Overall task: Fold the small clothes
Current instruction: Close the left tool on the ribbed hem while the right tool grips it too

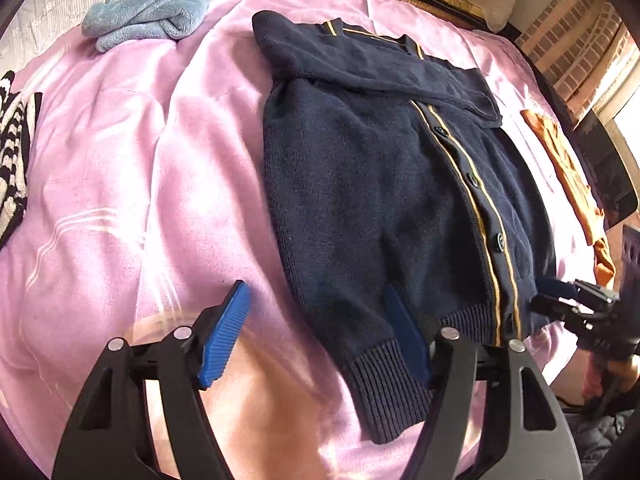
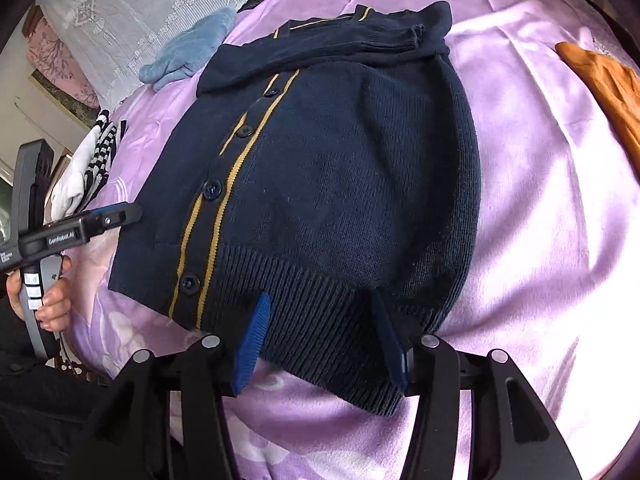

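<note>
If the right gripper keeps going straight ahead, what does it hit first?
Probably the ribbed hem of the navy knitted cardigan; the open right gripper is already at it, though depth is unclear.

Sunlit pink bedspread (image 1: 120, 160), brick wall (image 1: 568, 40)

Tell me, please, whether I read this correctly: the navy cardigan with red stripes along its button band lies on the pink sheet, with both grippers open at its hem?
Not quite: the stripes are yellow-gold, not red, as the right wrist view shows along the button band. The rest holds: the navy cardigan lies on the pink sheet, with the left gripper and right gripper open at its hem.
</note>
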Tool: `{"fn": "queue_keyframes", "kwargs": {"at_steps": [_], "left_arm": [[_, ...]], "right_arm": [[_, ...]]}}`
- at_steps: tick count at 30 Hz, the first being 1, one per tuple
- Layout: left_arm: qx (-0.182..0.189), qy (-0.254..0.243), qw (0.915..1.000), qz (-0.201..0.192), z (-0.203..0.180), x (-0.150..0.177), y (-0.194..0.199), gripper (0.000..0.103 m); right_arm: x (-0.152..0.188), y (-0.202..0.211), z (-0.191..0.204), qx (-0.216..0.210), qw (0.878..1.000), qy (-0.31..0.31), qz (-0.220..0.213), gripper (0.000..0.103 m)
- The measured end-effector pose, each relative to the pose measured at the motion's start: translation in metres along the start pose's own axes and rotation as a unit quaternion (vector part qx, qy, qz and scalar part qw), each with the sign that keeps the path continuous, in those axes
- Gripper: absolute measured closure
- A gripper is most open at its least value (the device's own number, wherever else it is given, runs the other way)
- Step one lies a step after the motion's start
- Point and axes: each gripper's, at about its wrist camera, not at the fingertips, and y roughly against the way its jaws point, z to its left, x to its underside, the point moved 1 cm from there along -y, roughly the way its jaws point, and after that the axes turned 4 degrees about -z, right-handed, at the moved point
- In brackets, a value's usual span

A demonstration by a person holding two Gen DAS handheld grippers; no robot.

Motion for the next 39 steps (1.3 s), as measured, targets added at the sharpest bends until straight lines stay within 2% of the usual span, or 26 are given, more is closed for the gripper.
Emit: {"fn": "queue_keyframes", "kwargs": {"at_steps": [6,10,13,17,22,24,26,28,33,35,39], "left_arm": [[0.005,0.009,0.9999,-0.014,0.006,-0.03,-0.018,0.037],[0.036,0.046,0.9982,-0.013,0.015,-0.052,-0.037,0.038],[0.052,0.051,0.9974,-0.002,0.015,-0.059,-0.051,0.038],[0.064,0.036,0.9973,0.006,0.013,-0.05,-0.052,0.038],[0.133,0.031,0.9899,0.039,0.005,-0.013,-0.033,0.038],[0.145,0.004,0.9884,0.046,-0.01,0.006,-0.025,0.038],[0.146,-0.012,0.9882,0.045,-0.02,0.022,-0.018,0.038],[0.15,-0.008,0.9876,0.046,-0.025,0.028,-0.018,0.039],[0.134,-0.008,0.9896,0.051,-0.024,0.027,-0.02,0.051],[0.122,-0.019,0.9909,0.053,-0.023,0.027,-0.02,0.059],[0.094,-0.048,0.993,0.053,-0.027,0.027,-0.019,0.066]], "right_arm": [[-0.003,0.032,-0.013,0.004,0.999,-0.027,-0.044,0.05],[-0.011,0.043,-0.03,0.008,0.996,-0.06,-0.062,0.05],[-0.014,0.047,-0.036,0.014,0.995,-0.067,-0.069,0.05],[-0.016,0.048,-0.042,0.013,0.995,-0.07,-0.072,0.05],[-0.02,0.036,-0.046,0.009,0.995,-0.077,-0.065,0.05],[-0.019,0.031,-0.049,0.005,0.994,-0.089,-0.06,0.05],[-0.015,0.027,-0.054,-0.007,0.993,-0.105,-0.053,0.05],[-0.009,0.025,-0.055,-0.018,0.992,-0.114,-0.046,0.05],[0.007,0.021,-0.051,-0.03,0.992,-0.121,-0.027,0.051],[0.013,0.02,-0.047,-0.035,0.992,-0.123,-0.023,0.051],[0.023,0.015,-0.039,-0.041,0.992,-0.119,-0.015,0.051]]}}
